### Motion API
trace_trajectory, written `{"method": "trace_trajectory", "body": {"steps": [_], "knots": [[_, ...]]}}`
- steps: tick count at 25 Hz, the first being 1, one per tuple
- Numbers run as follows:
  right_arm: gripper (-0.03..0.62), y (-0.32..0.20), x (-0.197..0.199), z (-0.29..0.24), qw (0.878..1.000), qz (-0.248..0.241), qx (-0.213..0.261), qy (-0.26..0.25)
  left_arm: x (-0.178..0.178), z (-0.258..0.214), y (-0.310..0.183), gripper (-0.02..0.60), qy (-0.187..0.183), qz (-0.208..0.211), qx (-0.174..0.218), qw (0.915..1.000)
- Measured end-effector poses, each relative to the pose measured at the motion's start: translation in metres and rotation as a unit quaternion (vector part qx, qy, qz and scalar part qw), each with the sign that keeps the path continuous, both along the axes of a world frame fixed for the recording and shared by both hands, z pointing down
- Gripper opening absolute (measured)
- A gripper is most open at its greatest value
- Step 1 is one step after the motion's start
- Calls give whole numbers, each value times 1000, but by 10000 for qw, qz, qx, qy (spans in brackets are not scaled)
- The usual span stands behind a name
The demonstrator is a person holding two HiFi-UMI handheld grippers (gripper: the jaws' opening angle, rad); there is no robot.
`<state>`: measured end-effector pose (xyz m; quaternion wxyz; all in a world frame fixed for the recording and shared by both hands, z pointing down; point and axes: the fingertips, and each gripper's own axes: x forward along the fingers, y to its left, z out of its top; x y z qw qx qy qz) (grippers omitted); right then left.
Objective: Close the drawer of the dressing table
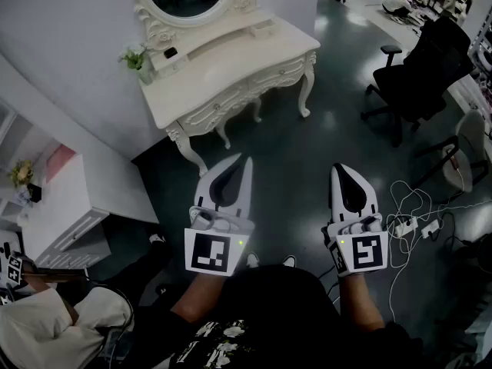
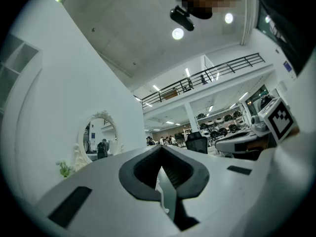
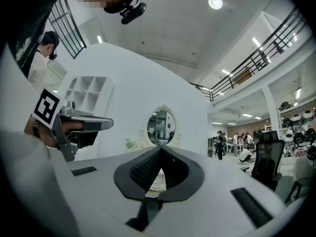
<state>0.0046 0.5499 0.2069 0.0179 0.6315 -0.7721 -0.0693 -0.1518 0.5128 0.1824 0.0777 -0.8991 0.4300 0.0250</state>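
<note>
Marker cube (image 1: 211, 252) on left tool (image 1: 246, 160)

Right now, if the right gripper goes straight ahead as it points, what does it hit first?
Probably the dressing table, dead ahead of the right gripper; nothing but floor shows between, though depth is unclear.

The right tool (image 3: 159, 151), jaws together and empty, faces the oval mirror (image 3: 160, 127).

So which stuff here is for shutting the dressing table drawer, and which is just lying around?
For the job:
dressing table
left gripper, shut and empty
right gripper, shut and empty

Just around:
office chair
power strip
white cabinet
plant
</note>
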Motion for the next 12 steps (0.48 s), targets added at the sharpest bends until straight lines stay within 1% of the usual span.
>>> {"method": "trace_trajectory", "body": {"steps": [5,9,12], "knots": [[-3,-3,0,0,10000,-13,16,-47,0,0,-4,2,-14,3,10,10000],[-3,-3,3,2,9995,-57,54,-295,0,4,-6,2,-30,-11,-51,10000],[-2,-1,10,11,9999,43,-56,-108,3,7,-5,2,-30,-26,-98,9999]]}}
